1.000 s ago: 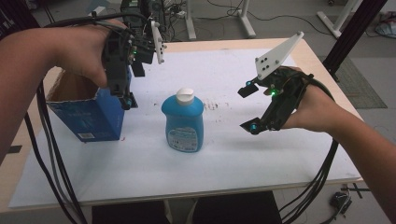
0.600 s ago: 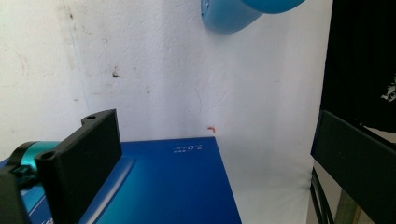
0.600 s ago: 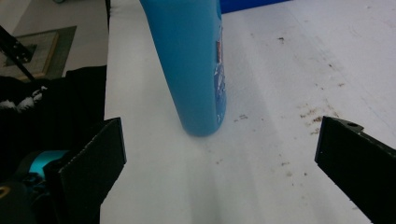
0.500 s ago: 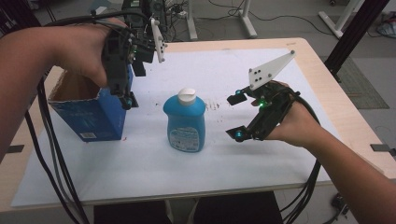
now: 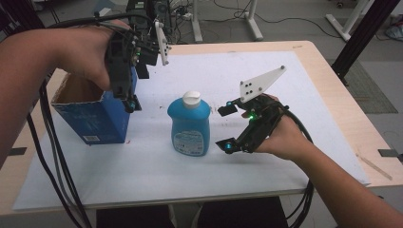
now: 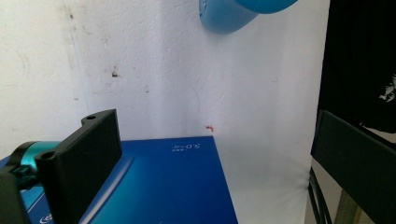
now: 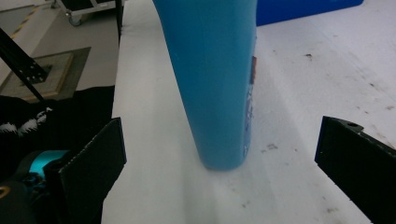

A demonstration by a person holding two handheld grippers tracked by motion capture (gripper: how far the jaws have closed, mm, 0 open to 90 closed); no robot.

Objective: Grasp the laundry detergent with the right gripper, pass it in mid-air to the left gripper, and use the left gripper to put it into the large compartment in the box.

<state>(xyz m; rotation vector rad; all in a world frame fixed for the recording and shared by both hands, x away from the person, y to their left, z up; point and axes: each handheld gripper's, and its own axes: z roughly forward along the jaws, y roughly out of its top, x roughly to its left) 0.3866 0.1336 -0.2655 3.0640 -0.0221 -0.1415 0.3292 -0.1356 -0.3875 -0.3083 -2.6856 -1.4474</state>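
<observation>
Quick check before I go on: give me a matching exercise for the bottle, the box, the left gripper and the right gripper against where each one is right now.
Things:
1. bottle
2. box
3. left gripper
4. right gripper

Places or states:
A. jaws open, just to the right of the bottle, not touching it
B. upright at the middle of the white sheet, white cap on top
C. held above the box's right edge, pointing down
D. open-topped, at the left of the sheet

Pairs: 1-B, 2-D, 3-C, 4-A
</observation>
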